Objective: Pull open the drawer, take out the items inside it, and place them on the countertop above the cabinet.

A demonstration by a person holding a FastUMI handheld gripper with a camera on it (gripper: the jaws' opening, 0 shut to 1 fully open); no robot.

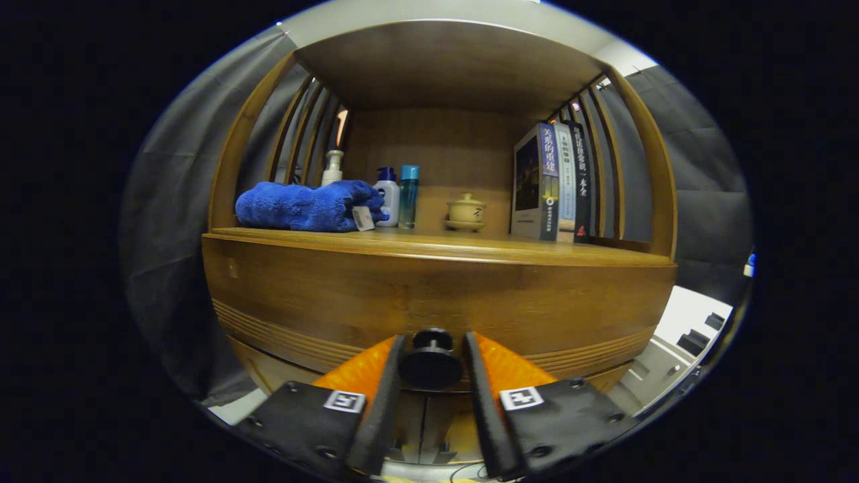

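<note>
Closed wooden drawer (429, 302), its dark round knob (431, 362) facing outward.

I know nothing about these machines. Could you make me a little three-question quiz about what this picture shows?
1. True or false: the round black drawer knob sits between the two fingers of the gripper.
2. What lies folded at one end of the wooden countertop, opposite the standing books?
A. a blue fluffy towel
B. a red cap
C. a white plate
3. Fill in: the small cream lidded pot stands between the teal-capped clear bottle and the ____.

Key: 1 true, though whether the fingers already press on it is unclear. 2 A, the blue fluffy towel. 3 books.
</note>
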